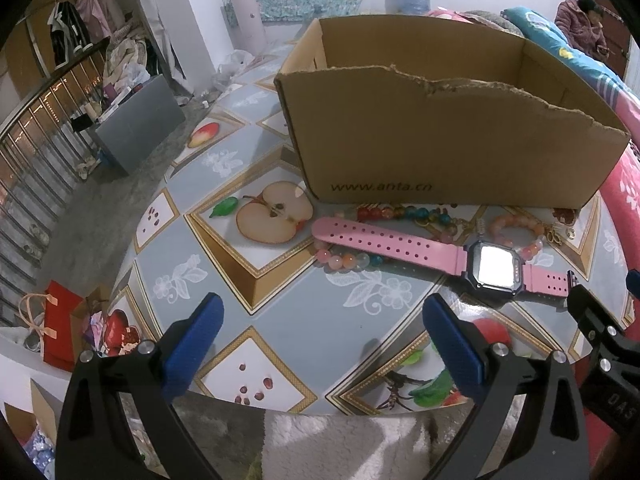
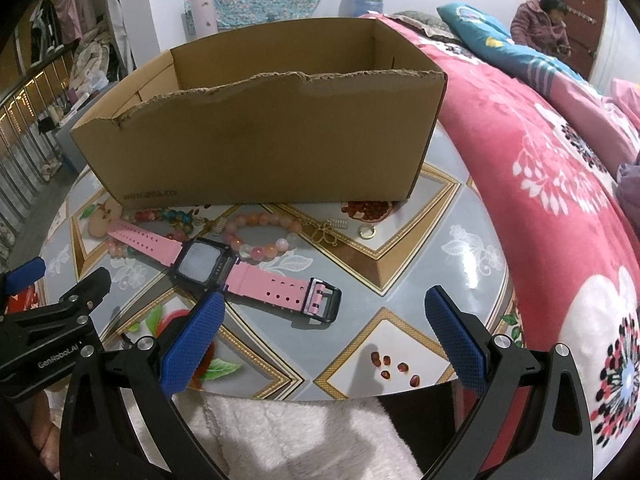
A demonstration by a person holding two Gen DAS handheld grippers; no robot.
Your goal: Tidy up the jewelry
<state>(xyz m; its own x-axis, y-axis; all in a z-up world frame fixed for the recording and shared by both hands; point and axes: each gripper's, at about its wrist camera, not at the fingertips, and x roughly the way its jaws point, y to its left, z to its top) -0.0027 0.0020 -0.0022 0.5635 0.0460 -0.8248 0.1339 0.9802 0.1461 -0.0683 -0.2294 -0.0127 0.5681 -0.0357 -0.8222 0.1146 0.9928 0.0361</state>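
A pink-strapped digital watch (image 2: pixel 208 266) lies flat on the fruit-patterned tabletop (image 2: pixel 404 264), just ahead of the right claw (image 2: pixel 320 338), at about 11 o'clock from its spread, empty blue fingers (image 2: pixel 192 344). The watch's black buckle (image 2: pixel 324 300) sits nearest, at 12 o'clock. From the left claw (image 1: pixel 320 340), also spread wide and holding nothing, the watch (image 1: pixel 494 266) lies at 2 o'clock. Touching the watch on its far side are a peach bead bracelet (image 2: pixel 262 236) and a multicoloured bead bracelet (image 1: pixel 384 216); a gold ring (image 2: pixel 367 232) rests further right. Behind them all, at 12 o'clock, stands a torn-edged cardboard box (image 2: pixel 260 144), beside a red floral bedspread (image 2: pixel 540 184).
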